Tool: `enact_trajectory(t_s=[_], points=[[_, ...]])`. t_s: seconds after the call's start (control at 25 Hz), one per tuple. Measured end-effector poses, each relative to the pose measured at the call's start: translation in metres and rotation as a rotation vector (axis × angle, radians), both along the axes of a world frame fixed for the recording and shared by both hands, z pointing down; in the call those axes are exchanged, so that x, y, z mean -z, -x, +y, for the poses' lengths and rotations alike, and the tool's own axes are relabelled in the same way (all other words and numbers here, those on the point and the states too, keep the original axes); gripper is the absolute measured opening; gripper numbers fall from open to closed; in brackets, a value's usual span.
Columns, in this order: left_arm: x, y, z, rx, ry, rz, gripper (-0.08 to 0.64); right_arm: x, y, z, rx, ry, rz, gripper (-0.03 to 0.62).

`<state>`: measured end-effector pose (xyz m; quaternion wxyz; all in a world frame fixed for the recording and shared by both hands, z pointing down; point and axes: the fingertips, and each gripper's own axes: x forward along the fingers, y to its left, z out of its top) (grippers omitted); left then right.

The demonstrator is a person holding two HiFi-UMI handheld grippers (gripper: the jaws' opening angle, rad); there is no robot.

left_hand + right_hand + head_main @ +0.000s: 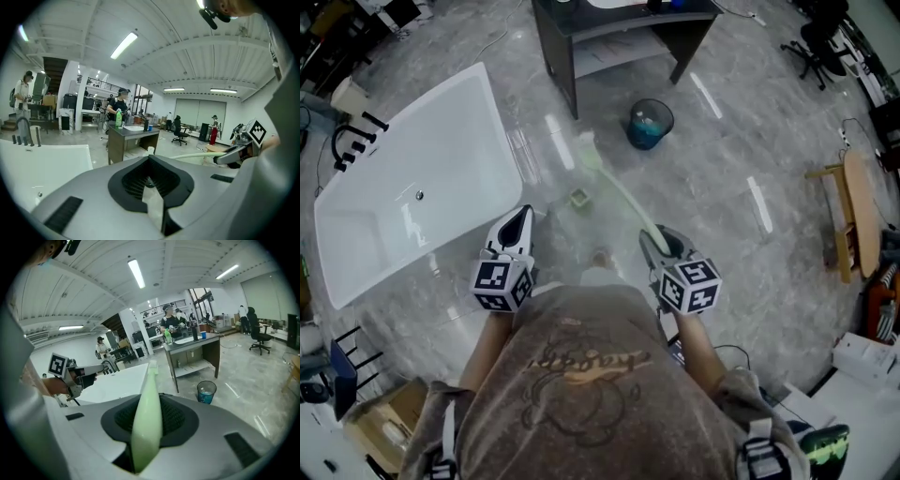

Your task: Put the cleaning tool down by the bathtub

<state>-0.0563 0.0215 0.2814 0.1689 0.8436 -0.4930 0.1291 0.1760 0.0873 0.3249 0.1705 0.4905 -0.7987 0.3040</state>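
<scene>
Clamping the handle of the pale green, long-handled plastic cleaning tool (146, 418), the jaws of the right gripper (656, 238) stand partly apart, pressed on either side of the shaft. The handle fills the slot between them and runs straight out past the jaw tips, narrowing to the tool's pale head (587, 148) at its far end. The head lies well ahead of these jaws and a little to their left. It sits over the grey marble-patterned floor (731, 187), just off the near corner of the white rectangular bathtub (441, 159). Whether it touches the floor cannot be told.

The jaws of the left gripper (521, 217) stand slightly apart, with only a narrow pale gap between them and nothing in it. These jaws point at the bathtub's near edge, with the tub directly ahead and to their left. The right gripper and the green handle lie to their right.

A small greenish square object (578, 198) lies on the floor between the two sets of jaws and just ahead of them. A round blue waste bin (650, 124) stands further ahead of the right jaws, beside the tool's head. A dark grey table with a lower shelf (565, 56) stands beyond it.
</scene>
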Motion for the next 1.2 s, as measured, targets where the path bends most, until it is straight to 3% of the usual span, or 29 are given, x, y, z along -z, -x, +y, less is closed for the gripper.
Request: enact_trajectory(t_s=[0.36, 0.76, 1.2], points=[[-0.007, 0.008, -0.028, 0.047, -0.007, 0.020, 0.000, -0.007, 0.005, -0.045, 0.072, 0.037, 0.036, 0.098], [0.004, 0.021, -0.065, -0.012, -0.078, 0.043, 0.000, -0.006, 0.042, -0.081, 0.083, 0.037, 0.036, 0.098], [-0.011, 0.022, -0.092, -0.056, -0.057, 0.050, 0.000, -0.017, 0.066, -0.116, 0.081, 0.038, 0.014, 0.098]])
